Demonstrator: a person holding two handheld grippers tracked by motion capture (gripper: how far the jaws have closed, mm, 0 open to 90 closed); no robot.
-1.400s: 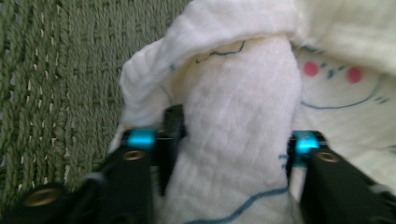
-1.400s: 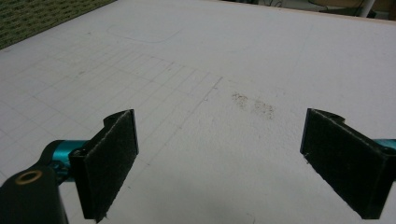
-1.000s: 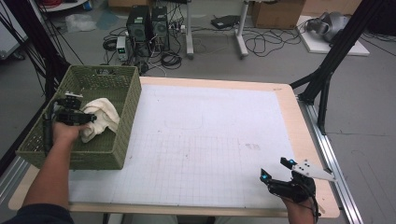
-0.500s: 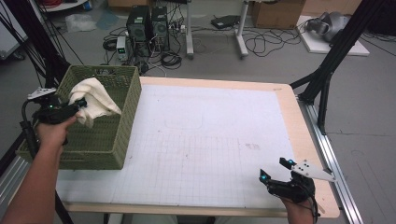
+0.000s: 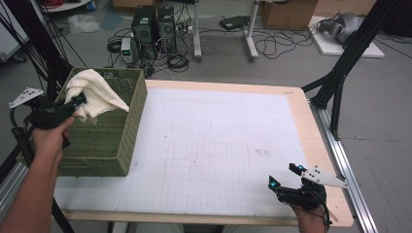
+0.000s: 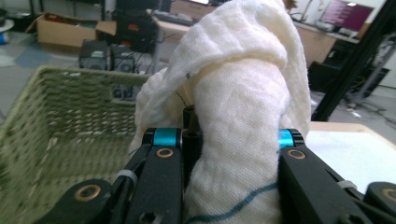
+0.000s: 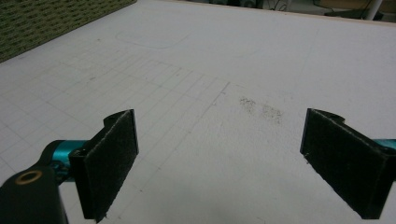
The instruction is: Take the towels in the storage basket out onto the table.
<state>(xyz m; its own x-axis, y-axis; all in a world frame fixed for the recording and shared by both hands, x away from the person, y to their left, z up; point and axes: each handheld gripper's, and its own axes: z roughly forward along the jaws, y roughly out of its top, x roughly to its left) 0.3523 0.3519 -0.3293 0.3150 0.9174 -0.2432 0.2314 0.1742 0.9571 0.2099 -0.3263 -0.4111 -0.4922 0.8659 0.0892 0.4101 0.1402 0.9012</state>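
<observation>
Two black jaws of the left gripper (image 6: pixel 224 154) pinch a bunched fold of a cream towel (image 6: pixel 238 93), and in the left gripper view the cloth fills the gap between them and rises over their tips like a soft hood. One thin blue-green line of stitching crosses the fabric low down. I judge this towel as light, limp and not fragile; it has no stiffness, so it hangs and drapes wherever it is not held. Its woven surface looks a little rough, so it should not slip easily from the padded jaws. A thick gathered fold, as here, seems the safest place to hold, because one thin edge could slide out. In the high view the left gripper (image 5: pixel 73 103) holds the towel (image 5: pixel 94 94) above the rim of the green woven basket (image 5: pixel 109 145), at the left side of the white table mat (image 5: pixel 218 141). Nearer the person, the right gripper (image 5: pixel 286 178) rests low over the mat with jaws spread wide and nothing between them.
</observation>
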